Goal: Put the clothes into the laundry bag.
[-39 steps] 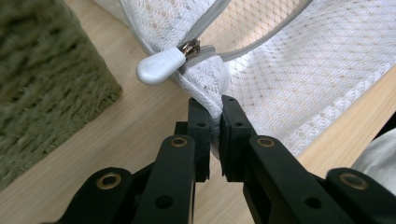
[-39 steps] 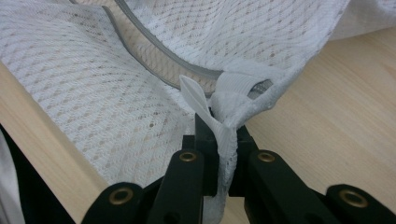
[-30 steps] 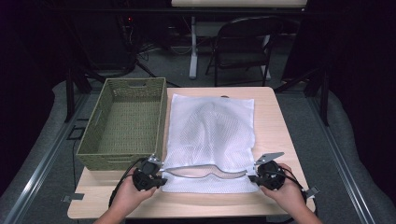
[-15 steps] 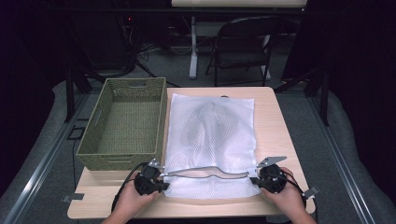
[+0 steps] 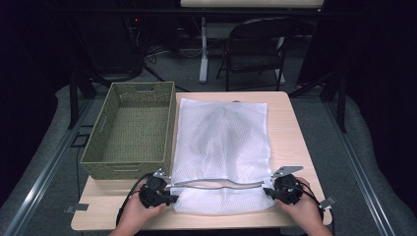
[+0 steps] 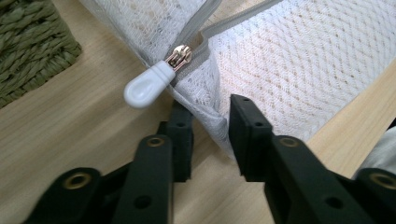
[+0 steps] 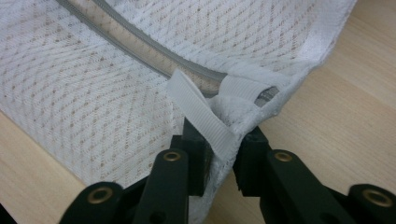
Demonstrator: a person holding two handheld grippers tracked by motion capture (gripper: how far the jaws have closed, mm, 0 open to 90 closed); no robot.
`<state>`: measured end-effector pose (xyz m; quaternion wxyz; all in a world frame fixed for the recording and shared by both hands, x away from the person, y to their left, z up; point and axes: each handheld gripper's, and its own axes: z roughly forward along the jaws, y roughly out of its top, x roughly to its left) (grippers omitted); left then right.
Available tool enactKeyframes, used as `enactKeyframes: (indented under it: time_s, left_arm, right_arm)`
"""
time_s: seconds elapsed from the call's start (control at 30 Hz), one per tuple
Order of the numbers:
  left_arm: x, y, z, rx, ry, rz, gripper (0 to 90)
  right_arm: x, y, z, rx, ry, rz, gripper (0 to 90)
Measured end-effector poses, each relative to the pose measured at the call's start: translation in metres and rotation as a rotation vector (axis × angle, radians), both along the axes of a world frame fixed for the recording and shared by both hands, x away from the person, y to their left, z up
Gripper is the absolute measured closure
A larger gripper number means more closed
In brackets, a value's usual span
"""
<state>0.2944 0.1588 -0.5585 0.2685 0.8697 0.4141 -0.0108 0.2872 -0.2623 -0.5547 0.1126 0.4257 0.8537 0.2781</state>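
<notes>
A white mesh laundry bag (image 5: 221,142) lies flat on the wooden table (image 5: 290,128), its grey zipper (image 5: 216,184) running across the near end. My left gripper (image 5: 169,192) sits at the bag's near left corner. Its jaws have just been opening, and the bag's edge (image 6: 212,116) lies loosely between them, below the white zipper pull (image 6: 142,86). My right gripper (image 5: 269,191) is at the near right corner. Its jaws have also just been opening, with the corner fabric and a white strap loop (image 7: 201,112) between them.
A woven green basket (image 5: 129,169) stands at the table's left, right beside the bag. A folding chair (image 5: 255,44) and a table leg stand on the floor beyond the far edge. Bare wood runs along the bag's right side.
Both hands have eased slightly toward the table's near edge, and the bag's zipper end has been drawn straighter and lower onto the table.
</notes>
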Motion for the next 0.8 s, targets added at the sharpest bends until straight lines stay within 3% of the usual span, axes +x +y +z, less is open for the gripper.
enactKeyframes:
  time_s: [0.47, 0.8]
  left_arm:
    - [-0.0002, 0.0037, 0.0032, 0.009, -0.029, 0.022, 47.1]
    - [-0.0004, 0.0079, 0.0088, 0.01, -0.054, 0.044, 39.4]
  right_arm:
    - [-0.0055, -0.0008, 0.0027, -0.002, -0.034, -0.019, 53.3]
    - [-0.0047, -0.0053, 0.0028, -0.002, -0.024, -0.033, 47.0]
